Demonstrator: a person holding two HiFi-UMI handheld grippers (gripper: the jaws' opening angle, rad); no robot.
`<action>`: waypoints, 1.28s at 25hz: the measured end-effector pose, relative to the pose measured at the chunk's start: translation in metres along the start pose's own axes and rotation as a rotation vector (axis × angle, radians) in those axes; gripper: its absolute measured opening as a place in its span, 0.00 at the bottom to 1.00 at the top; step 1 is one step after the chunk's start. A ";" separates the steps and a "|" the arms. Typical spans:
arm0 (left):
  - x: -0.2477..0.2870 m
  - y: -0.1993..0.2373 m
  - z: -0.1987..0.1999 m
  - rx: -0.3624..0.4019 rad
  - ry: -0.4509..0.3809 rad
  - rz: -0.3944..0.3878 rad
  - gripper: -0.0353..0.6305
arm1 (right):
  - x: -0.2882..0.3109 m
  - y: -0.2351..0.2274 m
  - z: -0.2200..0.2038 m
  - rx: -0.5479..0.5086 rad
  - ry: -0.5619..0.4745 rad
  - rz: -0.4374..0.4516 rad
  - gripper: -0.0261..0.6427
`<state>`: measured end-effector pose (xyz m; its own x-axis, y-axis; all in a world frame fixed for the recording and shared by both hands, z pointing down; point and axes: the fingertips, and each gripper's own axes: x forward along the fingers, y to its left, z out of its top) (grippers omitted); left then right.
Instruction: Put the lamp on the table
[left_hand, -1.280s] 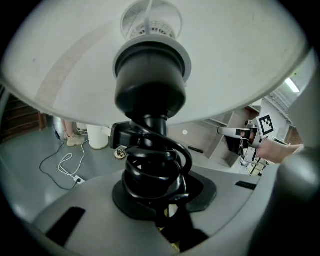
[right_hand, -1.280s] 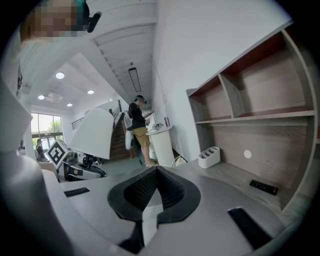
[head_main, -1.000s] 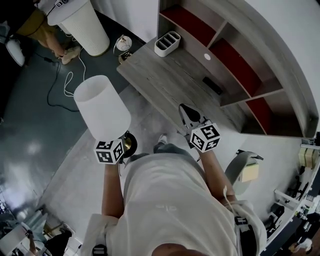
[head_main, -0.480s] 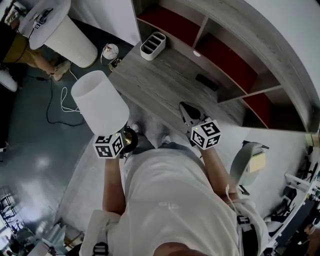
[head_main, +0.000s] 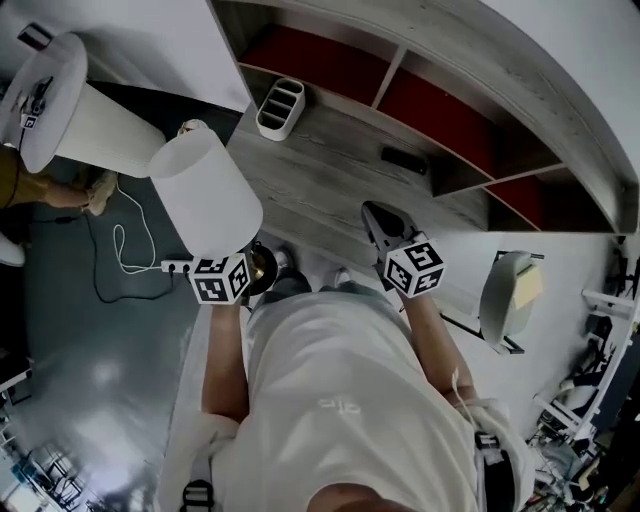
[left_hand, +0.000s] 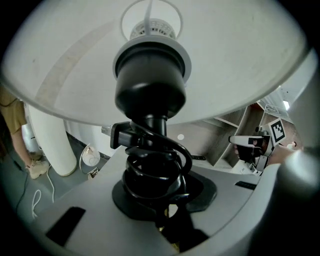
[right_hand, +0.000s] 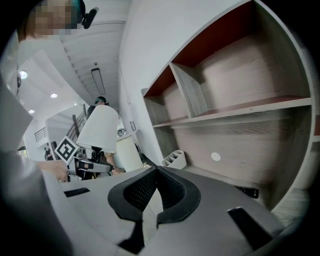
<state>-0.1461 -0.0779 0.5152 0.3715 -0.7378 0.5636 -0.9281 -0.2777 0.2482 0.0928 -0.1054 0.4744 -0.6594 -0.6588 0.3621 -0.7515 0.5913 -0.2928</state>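
Note:
The lamp has a white cone shade (head_main: 205, 195), a black socket (left_hand: 152, 85) and a brass base (head_main: 263, 268). Black cable is coiled round its stem (left_hand: 152, 172). My left gripper (head_main: 238, 266) is shut on that stem just under the shade and holds the lamp upright in the air beside the left corner of the grey wooden table (head_main: 330, 185). In the left gripper view the gripper (left_hand: 161, 202) has the coil between its jaws. My right gripper (head_main: 373, 213) hovers over the table's near edge, shut (right_hand: 156, 171) with nothing in it.
A white divided organizer (head_main: 280, 108) and a flat black item (head_main: 405, 160) lie on the table under red-backed shelves (head_main: 440, 105). A tall white cylinder (head_main: 80, 120), a power strip (head_main: 176, 266) and white cable lie on the floor at left. A chair (head_main: 510, 300) stands at right.
The table and shelves have come nearer and swung left in the head view. The lamp, still gripped, now stands beside the table's left corner. The right gripper keeps its place.

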 end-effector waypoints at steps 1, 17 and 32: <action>0.007 0.006 0.005 0.011 0.002 -0.014 0.20 | 0.003 -0.002 0.002 0.004 -0.003 -0.021 0.08; 0.104 0.062 0.046 0.114 0.057 -0.187 0.20 | 0.010 -0.012 -0.002 0.051 0.016 -0.285 0.08; 0.168 0.061 0.056 0.208 0.061 -0.259 0.20 | 0.005 -0.001 -0.015 0.065 0.062 -0.376 0.08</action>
<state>-0.1419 -0.2536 0.5813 0.5906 -0.5897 0.5508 -0.7859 -0.5754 0.2267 0.0902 -0.1021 0.4896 -0.3369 -0.7934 0.5070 -0.9415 0.2819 -0.1845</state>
